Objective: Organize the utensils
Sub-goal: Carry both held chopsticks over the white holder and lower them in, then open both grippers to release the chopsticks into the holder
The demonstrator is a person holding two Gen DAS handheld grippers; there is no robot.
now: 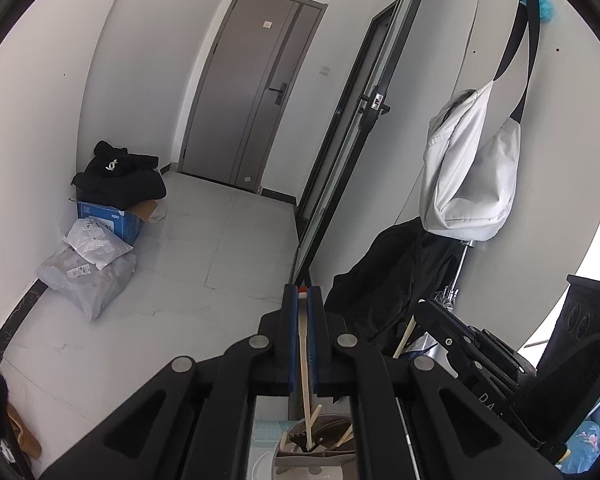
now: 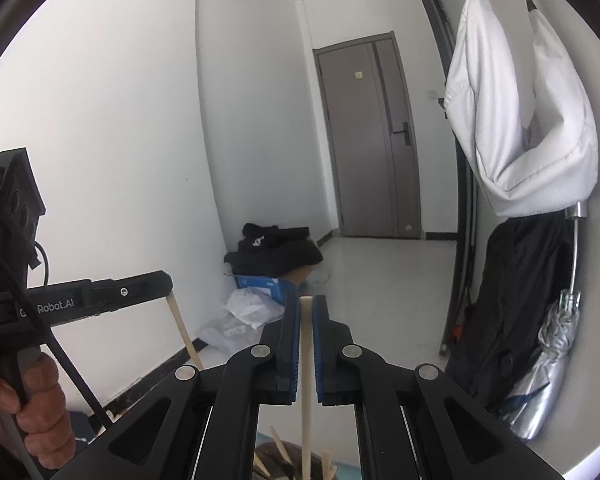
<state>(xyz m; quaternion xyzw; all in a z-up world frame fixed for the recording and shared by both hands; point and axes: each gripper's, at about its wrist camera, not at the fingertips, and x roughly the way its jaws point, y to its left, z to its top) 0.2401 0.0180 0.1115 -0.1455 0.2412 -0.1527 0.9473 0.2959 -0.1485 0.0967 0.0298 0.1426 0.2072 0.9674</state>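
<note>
Left gripper (image 1: 303, 300) clamping red-tipped wooden utensil (image 1: 302, 344); right gripper (image 2: 306, 312) pinching pale wooden stick (image 2: 307, 360). Both rising from near holder (image 1: 320, 436). Light, stiff, smooth; gripping upper shaft.

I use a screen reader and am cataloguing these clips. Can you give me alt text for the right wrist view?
The right gripper is shut on a pale wooden utensil handle, pointing down a white hallway toward a brown door. At left, a hand holds the left gripper; a white bag hangs right.
</note>
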